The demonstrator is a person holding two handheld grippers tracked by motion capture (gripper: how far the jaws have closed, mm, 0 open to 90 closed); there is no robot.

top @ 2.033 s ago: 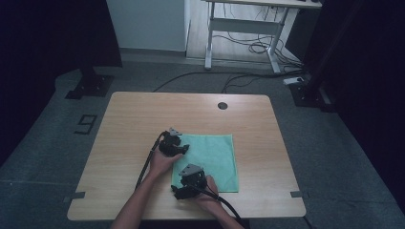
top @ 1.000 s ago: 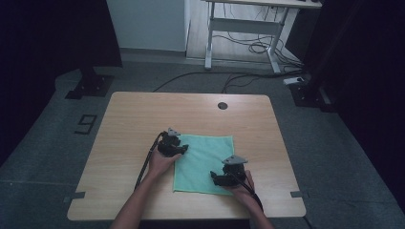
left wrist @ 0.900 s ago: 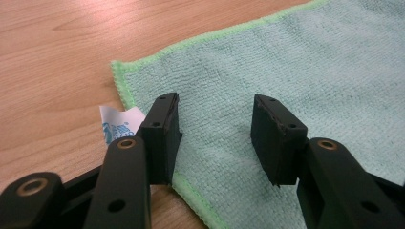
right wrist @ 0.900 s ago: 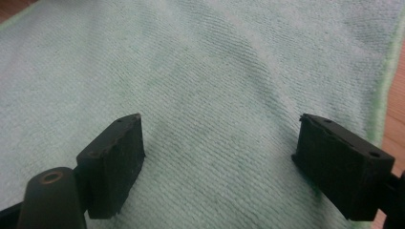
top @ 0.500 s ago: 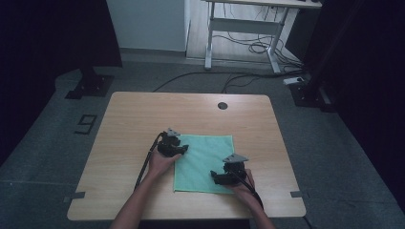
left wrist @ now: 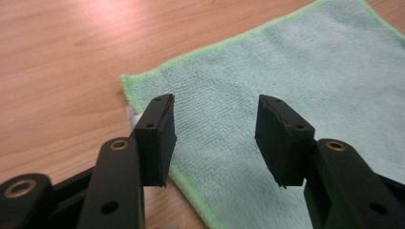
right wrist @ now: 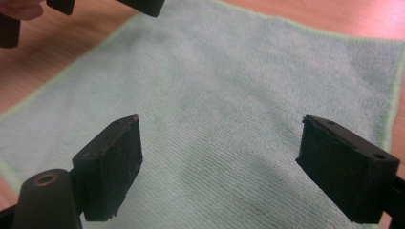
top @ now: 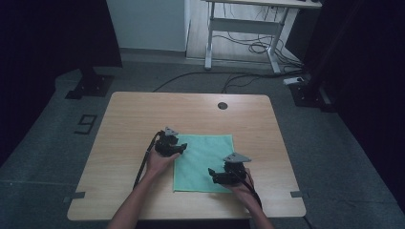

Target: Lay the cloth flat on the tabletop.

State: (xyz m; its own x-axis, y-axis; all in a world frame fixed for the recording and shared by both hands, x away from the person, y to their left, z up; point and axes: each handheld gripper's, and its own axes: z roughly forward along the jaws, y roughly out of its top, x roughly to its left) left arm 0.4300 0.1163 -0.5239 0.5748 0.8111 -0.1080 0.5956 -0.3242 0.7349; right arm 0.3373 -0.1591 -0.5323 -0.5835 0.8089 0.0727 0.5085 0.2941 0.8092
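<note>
We note 1 green cloth (top: 203,162) lying flat on the table (top: 133,119), just beside its near edge, with bare wood far and left. 2 grippers: left gripper (left wrist: 213,138) at the cloth's far-left corner, jaws just opening, nothing between; right gripper (right wrist: 219,164) at the near-right, jaws apart, empty.

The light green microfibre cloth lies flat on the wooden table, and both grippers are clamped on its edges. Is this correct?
Not quite. The left gripper and right gripper stand open over the light green microfibre cloth, as both gripper views show. The cloth does lie flat on the wooden table.
</note>
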